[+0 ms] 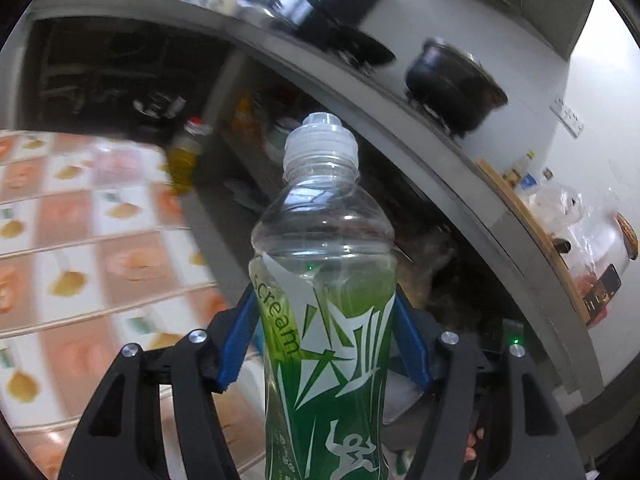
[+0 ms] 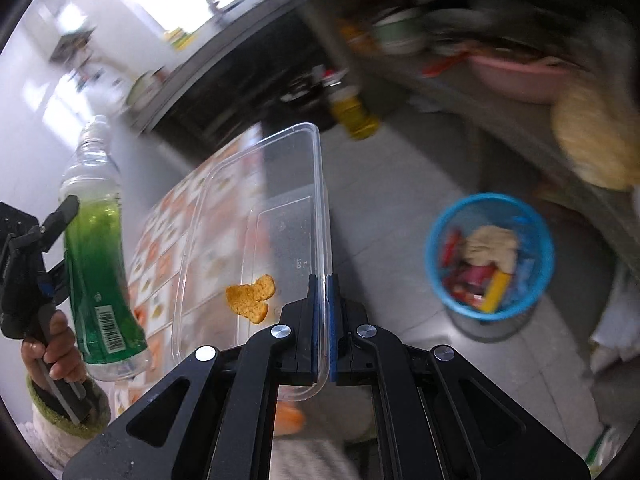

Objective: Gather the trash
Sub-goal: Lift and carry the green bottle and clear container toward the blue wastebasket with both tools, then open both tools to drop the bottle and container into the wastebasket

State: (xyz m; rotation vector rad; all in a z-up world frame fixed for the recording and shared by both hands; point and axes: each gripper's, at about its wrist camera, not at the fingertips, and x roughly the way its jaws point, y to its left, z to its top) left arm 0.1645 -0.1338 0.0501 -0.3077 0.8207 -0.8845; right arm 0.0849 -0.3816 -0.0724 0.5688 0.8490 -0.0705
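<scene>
My left gripper (image 1: 325,312) is shut on a clear plastic bottle with a green label (image 1: 324,320) and holds it upright in the air. The bottle (image 2: 96,240) and left gripper (image 2: 60,248) also show at the left of the right wrist view. My right gripper (image 2: 322,280) is shut on the rim of a clear plastic food container (image 2: 256,220), which holds a small orange food scrap (image 2: 252,298). A blue trash bin (image 2: 490,256) with several wrappers stands on the grey floor, to the right of the container.
A table with a patterned orange and white cloth (image 1: 80,260) lies below left. A counter (image 1: 440,152) carries a black pot (image 1: 452,84). A yellow oil bottle (image 2: 352,112) stands on the floor by open shelves (image 2: 460,52).
</scene>
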